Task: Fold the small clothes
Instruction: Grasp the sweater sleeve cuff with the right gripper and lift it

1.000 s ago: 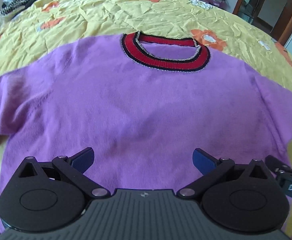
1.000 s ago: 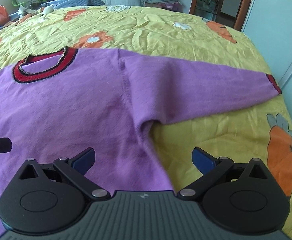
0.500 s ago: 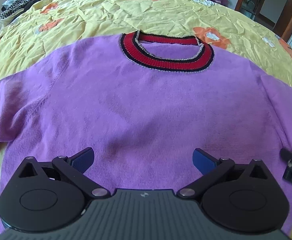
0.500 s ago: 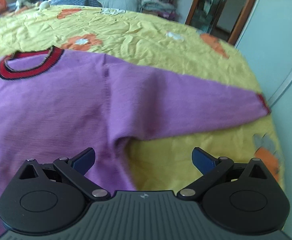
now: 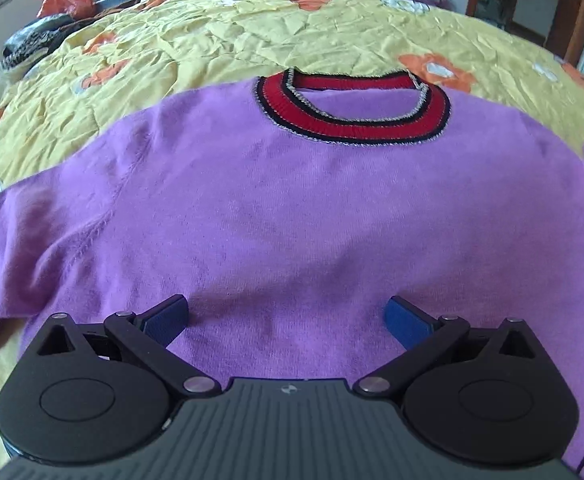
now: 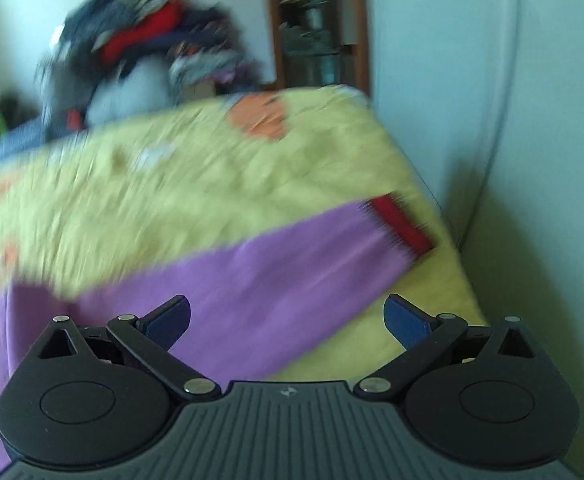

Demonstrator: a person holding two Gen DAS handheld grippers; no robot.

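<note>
Wall (image 6: 532,120) crowds bedspread (image 6: 171,184) beyond sleeve cuff (image 6: 402,224).

Purple sweater (image 5: 292,216); red-black collar (image 5: 356,124); yellow floral bedspread (image 5: 219,36)

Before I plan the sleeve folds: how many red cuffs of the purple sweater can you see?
1: the red ribbed cuff ends the purple knit sweater's outstretched sleeve near the yellow bedspread's edge. The other sleeve's end lies outside both views.

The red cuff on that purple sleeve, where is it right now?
In the right wrist view, the red cuff lies on the yellow bedspread near the bed's right edge, beside the pale wall, ahead of the open right gripper.
</note>
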